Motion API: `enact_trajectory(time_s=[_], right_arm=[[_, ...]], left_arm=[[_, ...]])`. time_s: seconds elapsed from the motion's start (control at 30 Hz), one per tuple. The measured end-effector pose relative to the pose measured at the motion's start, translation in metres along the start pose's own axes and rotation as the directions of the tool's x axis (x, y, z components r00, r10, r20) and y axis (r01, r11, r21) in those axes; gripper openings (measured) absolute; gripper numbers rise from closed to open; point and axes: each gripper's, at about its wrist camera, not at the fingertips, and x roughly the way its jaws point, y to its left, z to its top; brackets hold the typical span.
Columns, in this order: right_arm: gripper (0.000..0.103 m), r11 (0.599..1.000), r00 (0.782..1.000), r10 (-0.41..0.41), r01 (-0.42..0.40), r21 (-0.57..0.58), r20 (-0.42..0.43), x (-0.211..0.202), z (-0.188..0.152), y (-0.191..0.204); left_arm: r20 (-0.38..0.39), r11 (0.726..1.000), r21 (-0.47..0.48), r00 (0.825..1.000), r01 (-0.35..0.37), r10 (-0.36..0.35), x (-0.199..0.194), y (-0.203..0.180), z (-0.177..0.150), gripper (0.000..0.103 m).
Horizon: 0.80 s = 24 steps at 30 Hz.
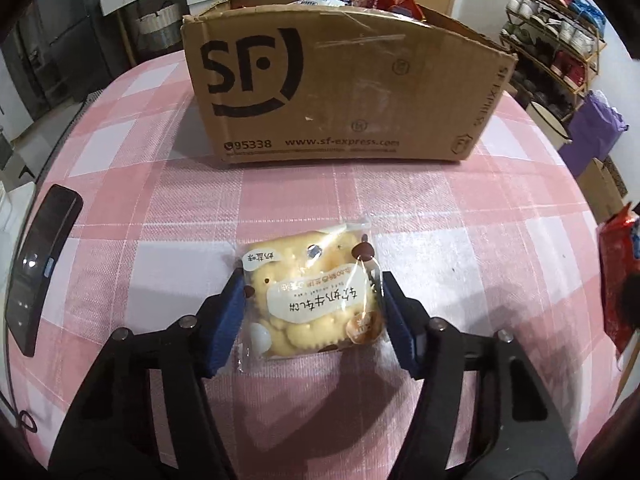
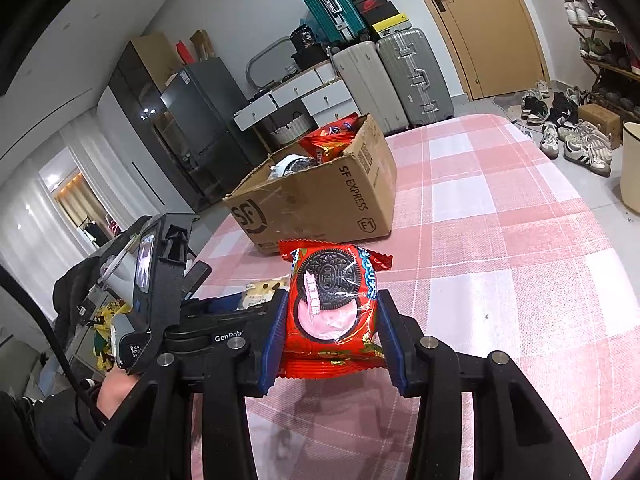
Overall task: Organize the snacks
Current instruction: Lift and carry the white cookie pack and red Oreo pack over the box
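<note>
The left hand-held gripper [image 1: 313, 304] clamps a biscuit packet [image 1: 312, 294] above the pink checked tablecloth [image 1: 160, 216], near the cardboard box [image 1: 340, 84].

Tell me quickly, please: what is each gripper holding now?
Left gripper: closed on the biscuit pack.
Right gripper: closed on the Oreo pack.

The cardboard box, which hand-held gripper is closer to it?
Hard to call. The left hand-held gripper, holding the biscuit pack, faces the cardboard box head-on; the right, holding the Oreo pack, looks similarly close.
</note>
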Motion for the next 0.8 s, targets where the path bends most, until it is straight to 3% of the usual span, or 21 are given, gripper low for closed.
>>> enact_trajectory(time_s=[0.33,0.63,0.8], right_arm=[[0.043,0.999,1.0,0.001,0.0,-0.033,0.005,-0.008,-0.001,0.02],[0.043,0.997,1.0,0.013,-0.012,-0.071,0.01,-0.018,0.0,0.044],[0.043,0.994,0.999,0.026,-0.024,-0.11,0.021,-0.026,0.012,0.061]], left_arm=[[0.032,0.998,-0.003,0.998,0.058,-0.058,-0.029,0.026,-0.018,0.061],[0.114,0.995,0.004,0.989,0.098,-0.098,-0.099,0.055,-0.038,0.061],[0.17,0.992,0.023,0.978,0.122,-0.124,-0.127,0.053,-0.022,0.061]])
